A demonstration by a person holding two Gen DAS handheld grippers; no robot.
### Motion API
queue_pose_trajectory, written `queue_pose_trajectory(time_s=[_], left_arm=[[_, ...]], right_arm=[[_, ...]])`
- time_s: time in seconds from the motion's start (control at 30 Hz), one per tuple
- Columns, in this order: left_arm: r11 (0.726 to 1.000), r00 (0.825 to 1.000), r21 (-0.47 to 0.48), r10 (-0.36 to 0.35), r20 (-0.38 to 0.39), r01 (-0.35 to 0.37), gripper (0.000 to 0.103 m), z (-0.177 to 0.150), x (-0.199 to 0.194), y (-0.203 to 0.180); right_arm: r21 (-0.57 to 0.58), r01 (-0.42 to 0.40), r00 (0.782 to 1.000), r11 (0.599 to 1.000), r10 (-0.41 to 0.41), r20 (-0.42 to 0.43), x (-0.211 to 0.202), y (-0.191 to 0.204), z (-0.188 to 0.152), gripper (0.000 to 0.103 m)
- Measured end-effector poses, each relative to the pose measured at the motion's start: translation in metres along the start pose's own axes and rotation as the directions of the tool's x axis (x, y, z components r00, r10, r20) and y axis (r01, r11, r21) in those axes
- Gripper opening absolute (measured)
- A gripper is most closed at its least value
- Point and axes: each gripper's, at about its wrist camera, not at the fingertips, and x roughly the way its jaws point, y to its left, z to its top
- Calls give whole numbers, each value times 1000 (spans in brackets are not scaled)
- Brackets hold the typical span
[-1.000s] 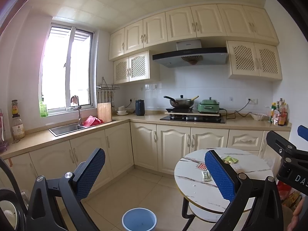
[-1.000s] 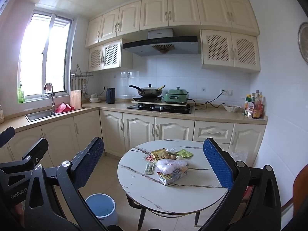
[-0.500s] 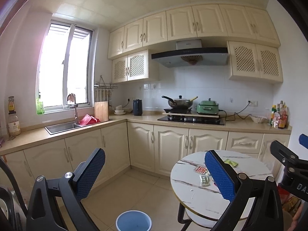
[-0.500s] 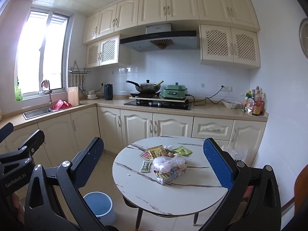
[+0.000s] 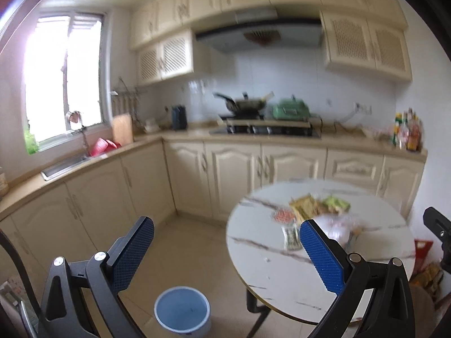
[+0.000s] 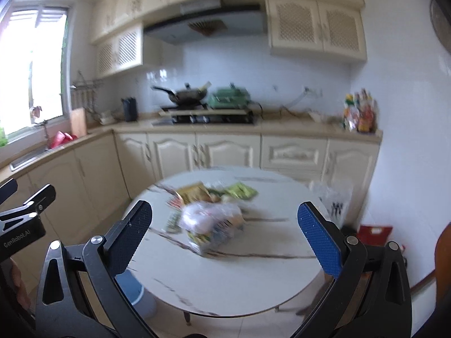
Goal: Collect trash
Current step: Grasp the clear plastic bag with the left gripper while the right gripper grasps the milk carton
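Note:
A pile of trash lies on the round marble table: a clear plastic bag, a yellow wrapper, a green wrapper, a small red packet and a printed box. On the floor left of the table stands a blue bin, half hidden in the right wrist view. My left gripper is open and empty, above the floor between bin and table. Short of the pile, my right gripper is open and empty too.
Cream cabinets and a countertop run along the left and back walls, with a sink, a stove with a wok and bottles. A plastic bag and a red item sit by the right wall. Both views are motion-blurred.
Both grippers have moved forward toward the table and tilted down, so the table and trash look larger and nearer. Both stay open and empty.

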Motion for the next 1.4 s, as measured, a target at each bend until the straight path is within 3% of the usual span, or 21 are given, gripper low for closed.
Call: queue_pose_trajectory(time_s=[0.23,0.43,0.57,0.73,0.8,0.83,0.9,1.0,1.07,1.1,1.2,1.23,1.3,1.4], left_arm=[[992,979,67,-92,-184,106,102,8,103,-41],[960,932,81,-239,-271,270,102,32,167,-80],[944,915,101,-273,-296,314,102,44,206,-105],[935,903,165,-240,-357,313,102,48,267,-136],[931,888,135,-268,-374,338,93,49,284,-138],[920,870,82,-331,-367,384,79,54,288,-129],[907,853,37,-379,-358,419,72,60,295,-124],[884,841,43,-426,-334,465,58,68,303,-107],[869,835,42,-458,-305,493,34,71,300,-91],[867,837,41,-466,-288,497,28,74,298,-82],[857,828,24,-491,-271,516,23,71,292,-51],[853,824,18,-500,-267,522,17,67,290,-38],[844,815,-6,-520,-255,537,15,44,259,-5],[828,799,-55,-554,-234,558,11,33,244,32]], right_arm=[[24,23,987,999,-19,-162,79,-39,-33,103],[45,66,966,997,-53,-253,125,-64,-56,103],[59,88,954,994,-67,-291,148,-80,-63,103],[68,89,947,994,-63,-314,165,-90,-66,103],[64,80,947,995,-56,-316,170,-90,-66,103],[63,76,947,995,-52,-317,173,-89,-65,103],[58,63,948,996,-42,-315,175,-85,-65,103],[56,49,950,997,-30,-311,178,-79,-62,103],[59,40,951,997,-20,-309,180,-74,-62,103],[59,35,950,998,-15,-311,181,-71,-61,103],[82,13,950,997,13,-312,182,-60,-58,103],[92,5,948,996,24,-317,183,-57,-58,103],[119,-20,941,993,59,-333,187,-44,-59,103],[144,-42,929,989,91,-359,194,-23,-63,103]])
